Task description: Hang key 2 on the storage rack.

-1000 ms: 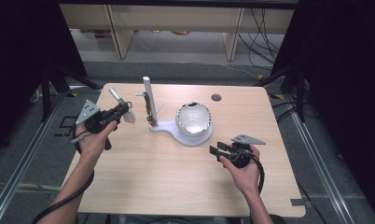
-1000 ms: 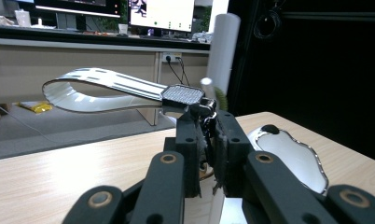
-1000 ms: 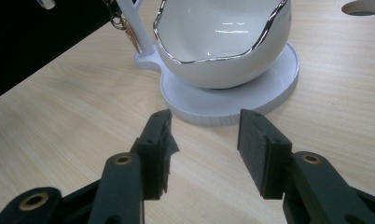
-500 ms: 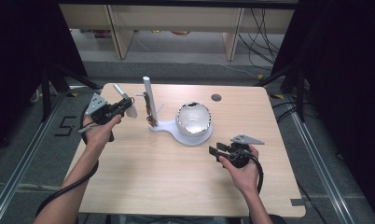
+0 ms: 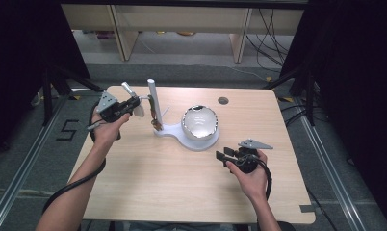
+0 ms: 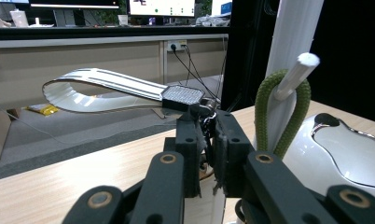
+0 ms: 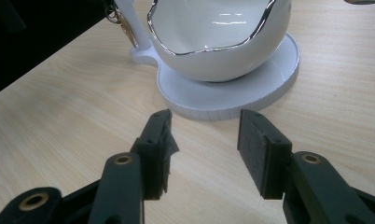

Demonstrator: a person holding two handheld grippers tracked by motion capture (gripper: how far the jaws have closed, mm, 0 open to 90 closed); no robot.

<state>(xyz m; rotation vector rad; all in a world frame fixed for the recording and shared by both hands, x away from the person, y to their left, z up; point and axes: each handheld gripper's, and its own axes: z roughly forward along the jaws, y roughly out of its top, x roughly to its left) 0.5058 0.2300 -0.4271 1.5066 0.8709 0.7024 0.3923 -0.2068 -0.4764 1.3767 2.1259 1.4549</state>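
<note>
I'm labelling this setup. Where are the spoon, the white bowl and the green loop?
spoon (image 6: 106, 84), left gripper view, on its striped handle.
white bowl (image 5: 199, 122), high view, on its inner surface.
green loop (image 6: 264, 107), left gripper view, on its left strand.

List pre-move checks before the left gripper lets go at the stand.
1. Left gripper shut on spoon: ok.
2. Loop around peg: ok, it hangs over the peg beside the post.
3. Loop tied to spoon: cannot tell, the join is hidden behind the jaws.
4. Right gripper open and apart from base: ok.
5. Bowl sitting on base: ok.
</note>
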